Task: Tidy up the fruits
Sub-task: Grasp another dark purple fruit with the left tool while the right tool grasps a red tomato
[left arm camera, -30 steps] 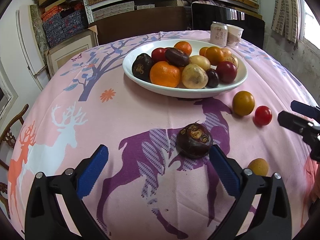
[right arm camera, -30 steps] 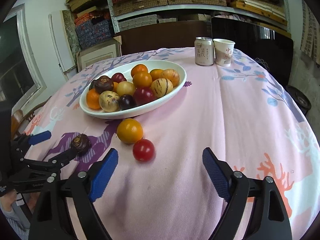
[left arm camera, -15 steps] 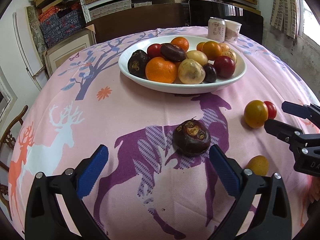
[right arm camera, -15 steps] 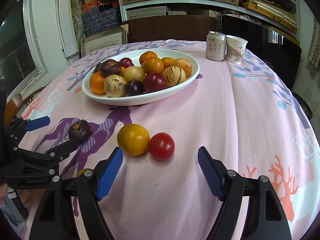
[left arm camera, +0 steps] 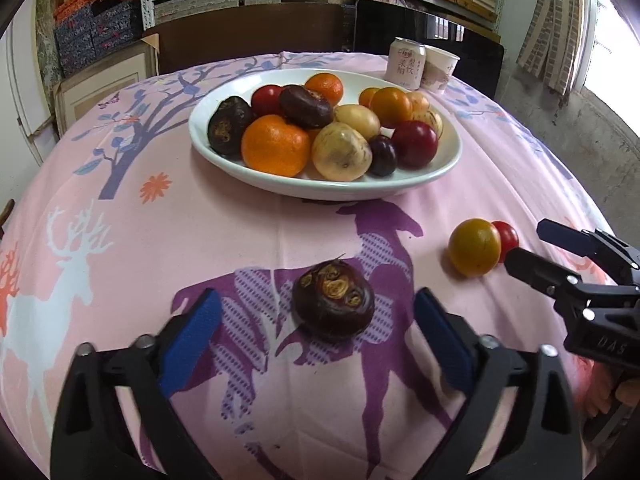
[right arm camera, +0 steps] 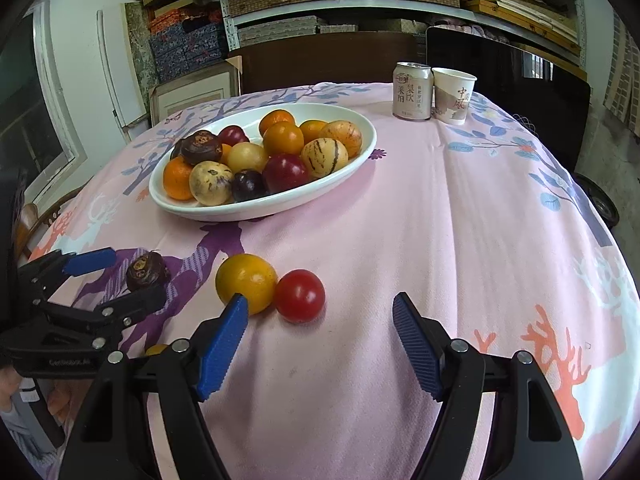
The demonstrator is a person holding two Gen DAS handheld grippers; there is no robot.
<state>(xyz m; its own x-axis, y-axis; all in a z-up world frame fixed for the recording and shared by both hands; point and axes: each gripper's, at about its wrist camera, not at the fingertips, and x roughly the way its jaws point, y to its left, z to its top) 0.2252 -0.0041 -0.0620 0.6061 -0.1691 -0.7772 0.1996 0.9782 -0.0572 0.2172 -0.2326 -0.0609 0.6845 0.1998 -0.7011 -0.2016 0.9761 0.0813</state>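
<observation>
Lying loose: one water chestnut (left arm camera: 333,305), one yellow tomato (right arm camera: 246,282), one red tomato (right arm camera: 299,295).

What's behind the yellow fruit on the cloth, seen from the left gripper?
A red tomato touches the yellow fruit from behind. Only its right part shows; the rest is covered.

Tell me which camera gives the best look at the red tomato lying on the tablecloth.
The right wrist view: the red tomato lies whole and unobstructed just ahead of the right gripper, touching the yellow-orange fruit. In the left wrist view only a sliver of the tomato shows, the rest hidden behind that fruit.
</observation>
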